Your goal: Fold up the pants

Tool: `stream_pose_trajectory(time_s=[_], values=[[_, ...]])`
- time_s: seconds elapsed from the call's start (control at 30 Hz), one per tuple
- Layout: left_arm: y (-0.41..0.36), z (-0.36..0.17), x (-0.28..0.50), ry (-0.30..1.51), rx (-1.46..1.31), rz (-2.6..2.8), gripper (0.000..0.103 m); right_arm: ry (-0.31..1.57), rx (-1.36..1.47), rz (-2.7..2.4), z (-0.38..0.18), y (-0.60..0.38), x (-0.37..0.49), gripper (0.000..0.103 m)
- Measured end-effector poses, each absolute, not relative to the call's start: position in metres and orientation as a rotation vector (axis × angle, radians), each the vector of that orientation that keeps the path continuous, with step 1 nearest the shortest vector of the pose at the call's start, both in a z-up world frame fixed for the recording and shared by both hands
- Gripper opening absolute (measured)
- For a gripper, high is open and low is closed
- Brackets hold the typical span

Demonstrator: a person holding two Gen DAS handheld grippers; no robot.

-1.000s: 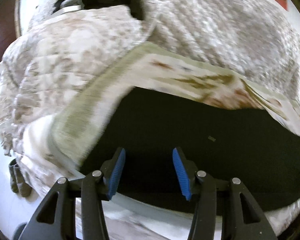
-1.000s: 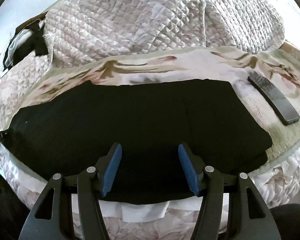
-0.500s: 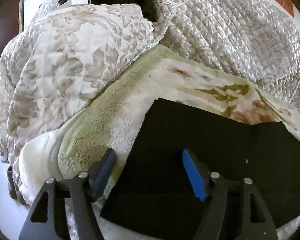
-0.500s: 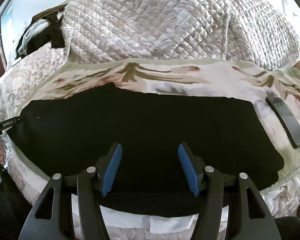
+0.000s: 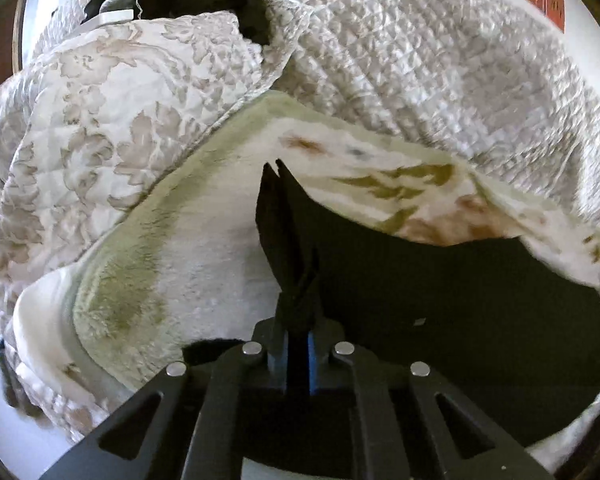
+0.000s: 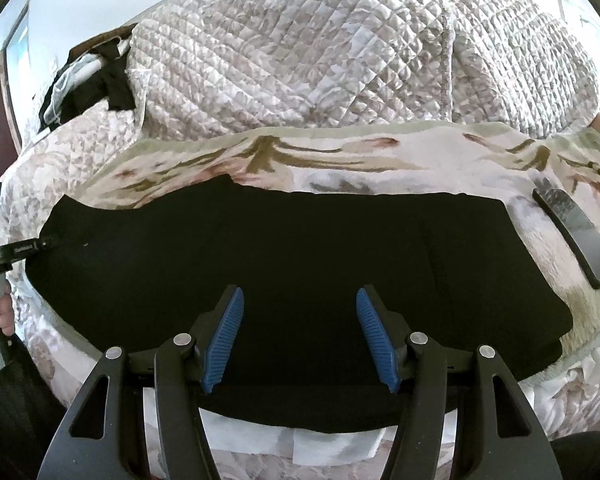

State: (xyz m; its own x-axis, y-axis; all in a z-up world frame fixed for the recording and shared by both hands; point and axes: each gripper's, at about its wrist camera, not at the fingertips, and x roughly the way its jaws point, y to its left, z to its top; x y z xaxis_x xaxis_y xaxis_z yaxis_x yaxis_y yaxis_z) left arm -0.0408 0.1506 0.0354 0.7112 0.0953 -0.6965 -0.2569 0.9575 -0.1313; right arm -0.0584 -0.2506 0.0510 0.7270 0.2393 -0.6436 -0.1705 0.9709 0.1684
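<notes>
One black pants [image 6: 300, 264] corner pinched upright

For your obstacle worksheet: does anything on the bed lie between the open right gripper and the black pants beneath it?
Nothing visible does. The right gripper hangs open directly over the black pants; the dark remote lies off to the side on the blanket.

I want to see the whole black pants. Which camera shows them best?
The right wrist view: the black pants lie spread across the blanket, nearly end to end. The left wrist view shows only one end, pinched in the left hand-held gripper.
</notes>
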Motion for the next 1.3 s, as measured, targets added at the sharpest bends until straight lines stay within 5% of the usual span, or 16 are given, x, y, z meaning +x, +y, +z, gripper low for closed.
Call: stream_pose_trajectory(time_s=[0.47, 0.8, 0.9, 1.13, 1.3], values=[[0.031, 0.086, -0.008, 0.748, -0.330, -0.138, 0.007, 0.679, 0.256, 0.236, 0.053, -0.284, -0.060, 0.059], [-0.095, 0.034, 0.019, 0.932, -0.270, -0.370, 0.008, 0.698, 0.334, 0.199, 0.045, -0.312, -0.063, 0.059], [-0.098, 0.029, 0.015, 0.947, -0.283, -0.389, 0.010, 0.707, 0.348, 0.209, 0.043, -0.312, -0.061, 0.059], [-0.060, 0.070, -0.006, 0.837, -0.365, -0.439, 0.032, 0.708, 0.387, 0.300, 0.042, -0.304, -0.058, 0.059], [-0.013, 0.073, -0.007, 0.789, -0.306, -0.269, 0.032, 0.748, 0.418, 0.423, 0.040, -0.288, -0.052, 0.059]])
